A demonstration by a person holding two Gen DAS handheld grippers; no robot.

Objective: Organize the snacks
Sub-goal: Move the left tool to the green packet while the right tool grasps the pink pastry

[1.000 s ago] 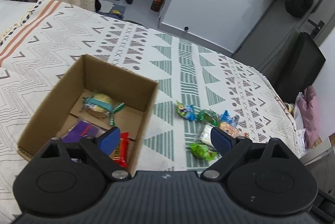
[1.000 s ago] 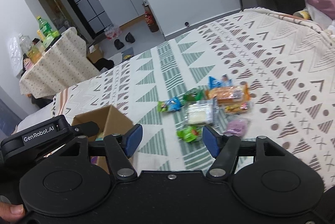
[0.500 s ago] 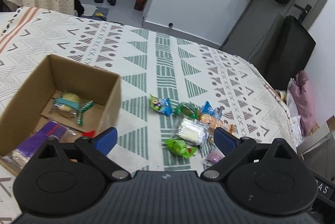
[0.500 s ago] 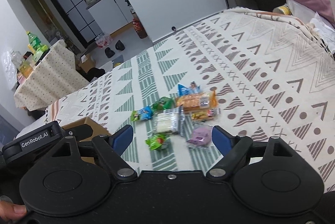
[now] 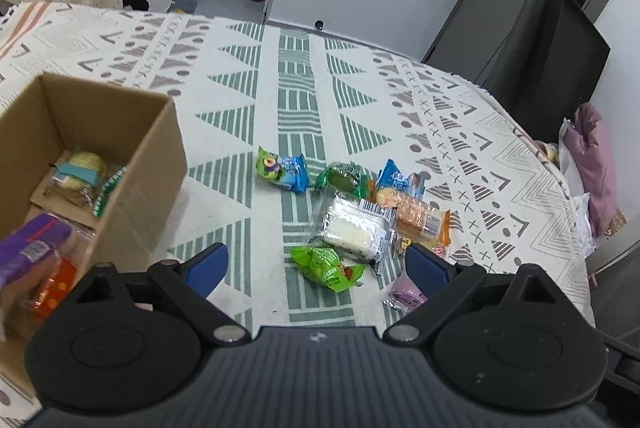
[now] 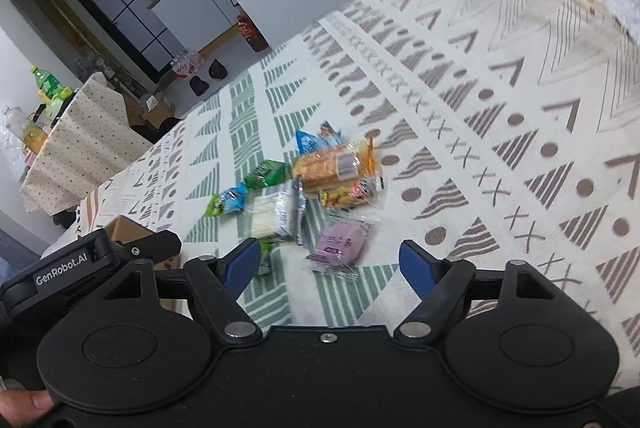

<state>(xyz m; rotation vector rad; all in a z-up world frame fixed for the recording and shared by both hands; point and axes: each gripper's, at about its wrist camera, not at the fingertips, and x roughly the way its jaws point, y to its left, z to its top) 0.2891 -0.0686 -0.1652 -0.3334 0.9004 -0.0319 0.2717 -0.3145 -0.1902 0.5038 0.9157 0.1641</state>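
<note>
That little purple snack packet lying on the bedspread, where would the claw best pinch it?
Probably across the puffy middle of the purple packet, coming straight down with the open right gripper. It lies flat, apart from the pile, and its crimped ends look too thin to grip.

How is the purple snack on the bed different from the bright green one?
The purple snack is rounded and pale, in clear wrap; the bright green snack is crinkled, in opaque wrap. The purple one lies ahead of the right tongs, the green one ahead of the left tongs. Both lie loose on the blanket.
</note>
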